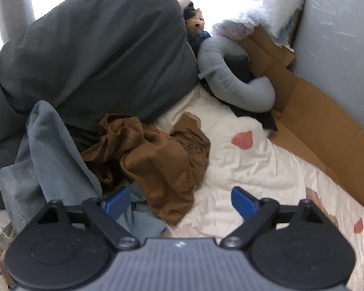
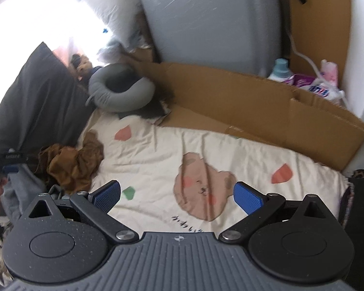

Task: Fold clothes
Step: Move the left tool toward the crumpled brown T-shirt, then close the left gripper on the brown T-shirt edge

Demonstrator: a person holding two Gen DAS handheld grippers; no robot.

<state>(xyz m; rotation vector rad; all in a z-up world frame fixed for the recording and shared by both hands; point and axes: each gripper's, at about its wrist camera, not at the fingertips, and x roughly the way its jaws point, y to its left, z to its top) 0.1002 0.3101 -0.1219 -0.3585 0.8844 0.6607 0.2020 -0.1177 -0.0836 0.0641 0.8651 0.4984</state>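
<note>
A crumpled brown garment (image 1: 157, 155) lies on the cream printed bedsheet (image 1: 254, 165), partly over a grey-blue garment (image 1: 48, 155) at the left. My left gripper (image 1: 180, 202) hovers open just above the brown garment's near edge, with nothing between its blue pads. In the right wrist view the brown garment (image 2: 72, 162) sits far left on the bedsheet (image 2: 206, 155). My right gripper (image 2: 178, 196) is open over the bear print, holding nothing. The left gripper (image 2: 9, 163) and a hand show at that view's left edge.
A dark grey pillow (image 1: 97, 48) leans behind the clothes. A grey neck pillow (image 1: 235, 77), a small plush toy (image 1: 196, 24) and flattened cardboard (image 1: 315, 131) line the far side. Bottles and packets (image 2: 310, 82) stand by the wall at right.
</note>
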